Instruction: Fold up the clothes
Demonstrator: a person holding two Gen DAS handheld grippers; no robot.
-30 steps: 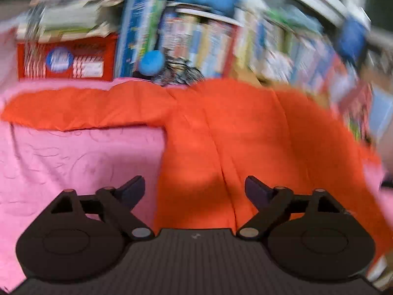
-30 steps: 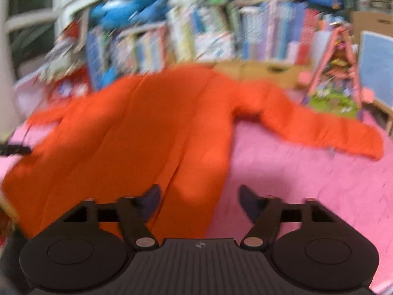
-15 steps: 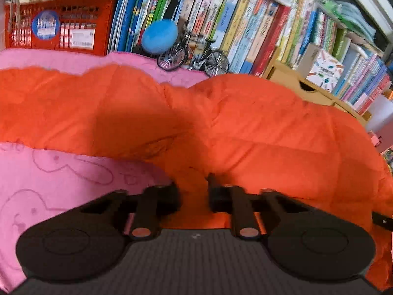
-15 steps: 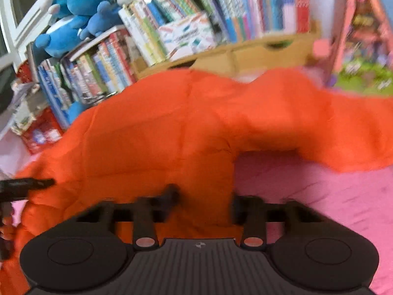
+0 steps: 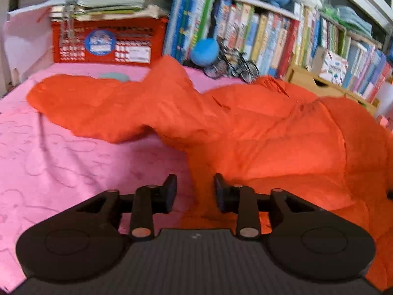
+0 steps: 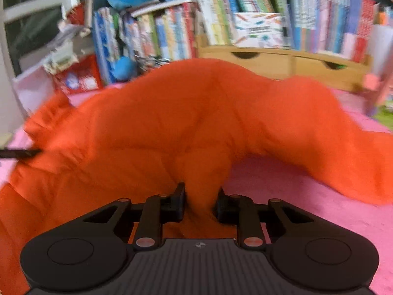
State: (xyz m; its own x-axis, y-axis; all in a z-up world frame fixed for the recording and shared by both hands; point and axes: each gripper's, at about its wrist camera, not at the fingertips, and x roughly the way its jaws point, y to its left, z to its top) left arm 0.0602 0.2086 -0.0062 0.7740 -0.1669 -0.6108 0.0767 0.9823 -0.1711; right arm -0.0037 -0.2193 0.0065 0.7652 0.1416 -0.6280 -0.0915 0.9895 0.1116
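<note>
The right gripper [image 6: 200, 202] was found with its jaws narrowly parted and closing, a bunched ridge of the orange padded jacket [image 6: 191, 123] pinched between the pads. The left gripper [image 5: 195, 191] was found with its jaws a little apart and opening; the jacket's hem edge lay between them, against the right-hand pad only, and no pinch was evident. Whether any cloth was retained there could not be told with certainty.

The jacket was observed spread over the pink blanket [image 5: 61, 162], its body just beyond both grippers and humped upward where the right gripper held it. One sleeve [image 5: 81, 103] extended across the blanket to the left of the jacket body; the other sleeve [image 6: 343, 152] trailed to the right of it. Beyond the jacket, at the blanket's far edge, a row of books [image 6: 172, 34], a red crate [image 5: 108, 41] and a model bicycle [image 5: 233, 64] were noted.

Progress was judged early: no completed fold was seen, both sleeves remained outstretched, and the body was merely gathered. The sleeves and the body fold were judged outstanding.

Count recorded: one jacket, two sleeves, two grippers, one blanket, one crate, one model bicycle. The books were too many and too blurred to be counted.
</note>
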